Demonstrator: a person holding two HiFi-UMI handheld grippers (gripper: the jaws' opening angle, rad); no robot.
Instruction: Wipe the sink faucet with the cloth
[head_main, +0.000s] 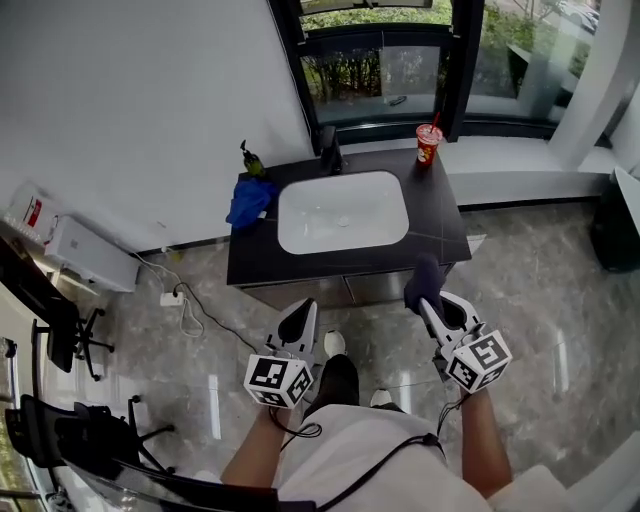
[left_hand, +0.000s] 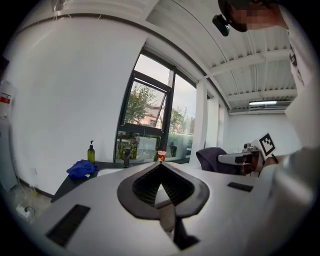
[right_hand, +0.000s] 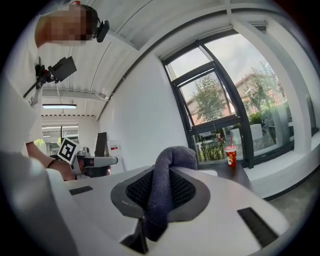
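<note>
The black faucet (head_main: 328, 150) stands behind the white basin (head_main: 343, 211) on a black vanity top (head_main: 440, 225); the left gripper view shows this faucet (left_hand: 127, 157) far off. A grey cloth (head_main: 425, 280) sticks out of my right gripper (head_main: 428, 303), which is shut on it in front of the vanity's right corner. In the right gripper view the grey cloth (right_hand: 167, 185) is folded over between the jaws. My left gripper (head_main: 303, 312) is held lower left of it, short of the vanity, shut with nothing in it (left_hand: 161, 167).
A blue rag (head_main: 250, 200) and a soap bottle (head_main: 250, 160) sit left of the basin. A red cup with a straw (head_main: 428, 143) stands at the back right. Windows run behind the vanity. Office chairs (head_main: 60, 330) and a white box (head_main: 90, 250) are at the left.
</note>
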